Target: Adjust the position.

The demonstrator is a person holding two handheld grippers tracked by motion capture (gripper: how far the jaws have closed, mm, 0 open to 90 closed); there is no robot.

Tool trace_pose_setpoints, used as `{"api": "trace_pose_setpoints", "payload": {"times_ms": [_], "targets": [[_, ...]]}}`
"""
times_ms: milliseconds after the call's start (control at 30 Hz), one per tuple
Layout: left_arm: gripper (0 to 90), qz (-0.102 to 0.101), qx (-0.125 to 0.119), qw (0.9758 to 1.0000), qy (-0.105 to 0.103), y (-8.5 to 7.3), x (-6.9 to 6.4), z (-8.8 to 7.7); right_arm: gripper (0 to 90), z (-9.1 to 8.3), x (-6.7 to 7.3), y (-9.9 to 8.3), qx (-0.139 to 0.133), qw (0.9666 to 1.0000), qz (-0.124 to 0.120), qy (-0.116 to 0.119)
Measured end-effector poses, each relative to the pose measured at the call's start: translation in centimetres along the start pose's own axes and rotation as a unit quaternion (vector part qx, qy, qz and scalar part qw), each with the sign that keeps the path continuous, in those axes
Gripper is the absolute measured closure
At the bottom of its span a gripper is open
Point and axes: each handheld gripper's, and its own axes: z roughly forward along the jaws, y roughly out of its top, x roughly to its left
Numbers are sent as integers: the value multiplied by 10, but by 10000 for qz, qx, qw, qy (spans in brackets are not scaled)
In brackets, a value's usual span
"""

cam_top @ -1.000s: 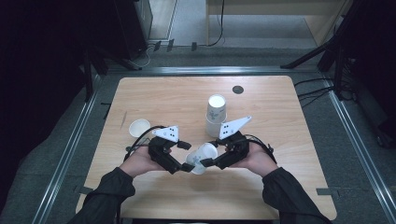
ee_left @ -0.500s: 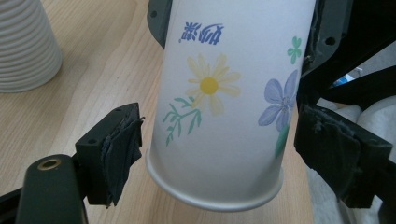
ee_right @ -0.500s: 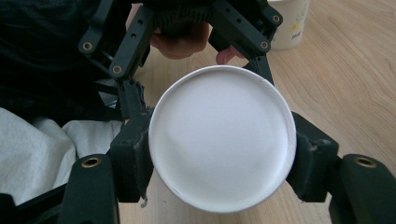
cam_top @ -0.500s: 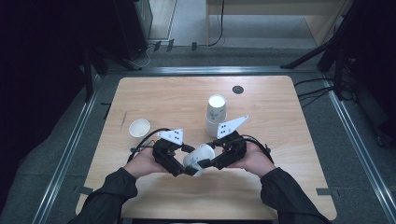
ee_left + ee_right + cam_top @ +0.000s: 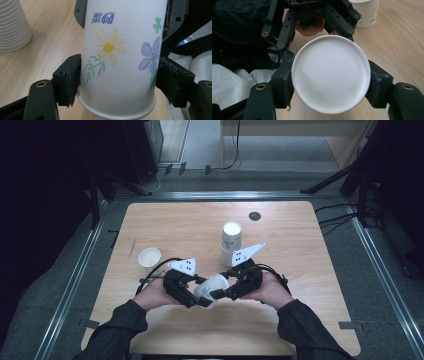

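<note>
Near the front edge of the table, both grippers clamp one flowery paper cup lying sideways between them. Left gripper has just been closing, pads now squeezing its wall; right gripper pinches its base end.

Paper cup's upper end is cut off, printed lettering perhaps illegible.

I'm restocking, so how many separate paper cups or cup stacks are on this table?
3: one flowered cup held between both tools, a stack of cups upside down mid-table, one cup upright at left. The stack's count is hidden.
</note>
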Motion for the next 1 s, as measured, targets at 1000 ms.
{"api": "trace_pose_setpoints", "payload": {"times_ms": [1000], "targets": [[295,-183,10,9998,48,-2,6,-20,257,-16,-1,-10,106,9989,-113,-433]]}}
